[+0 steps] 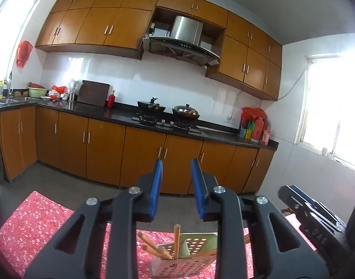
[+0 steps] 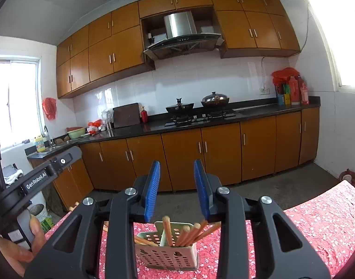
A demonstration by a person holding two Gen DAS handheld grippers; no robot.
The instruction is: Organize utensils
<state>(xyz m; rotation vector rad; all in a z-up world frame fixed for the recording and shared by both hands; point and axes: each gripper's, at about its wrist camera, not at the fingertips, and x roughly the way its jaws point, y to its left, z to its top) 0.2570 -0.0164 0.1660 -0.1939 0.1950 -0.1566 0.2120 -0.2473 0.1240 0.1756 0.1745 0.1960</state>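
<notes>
Both grippers are raised above a worktop [image 2: 316, 227] covered in red flowered cloth. The left gripper [image 1: 176, 190] has its blue pads apart with nothing between them; the right gripper [image 2: 176, 189] is likewise spread and empty. Below them on the cloth stands a perforated metal holder [image 2: 165, 251] with wooden chopsticks [image 2: 191, 233] leaning in its compartments, their ends sticking up above the rim. In the left wrist view the holder [image 1: 189, 255] appears tilted, partly hidden behind the gripper's arms. Kitchen cabinets [image 2: 223, 148] stand beyond.
</notes>
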